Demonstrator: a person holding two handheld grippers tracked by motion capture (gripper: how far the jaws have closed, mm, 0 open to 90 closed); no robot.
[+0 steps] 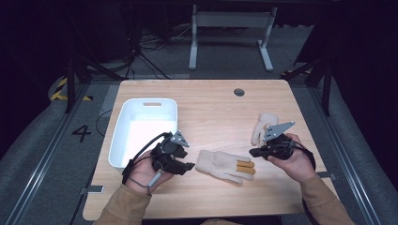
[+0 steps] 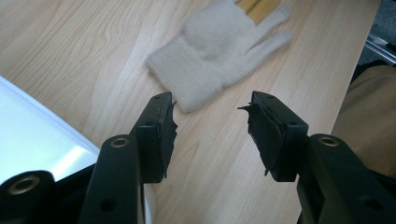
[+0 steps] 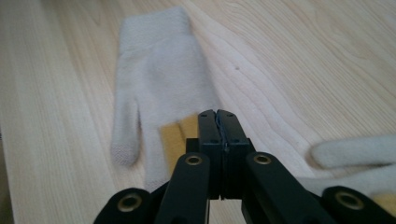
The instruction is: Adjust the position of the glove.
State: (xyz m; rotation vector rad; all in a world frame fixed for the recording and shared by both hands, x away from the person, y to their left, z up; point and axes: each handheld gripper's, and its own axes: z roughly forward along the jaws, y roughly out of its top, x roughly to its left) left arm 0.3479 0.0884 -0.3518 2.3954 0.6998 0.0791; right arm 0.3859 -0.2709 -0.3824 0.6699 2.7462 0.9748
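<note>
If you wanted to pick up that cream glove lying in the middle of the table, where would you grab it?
Probably at the ribbed cuff of the glove. It lies flat with the cuff end towards the open left gripper, so coming in low from that side lets the jaws pinch the thick, doubled edge rather than the loose fingers.

white bin (image 1: 123, 136), wooden table (image 1: 211, 105)
</note>
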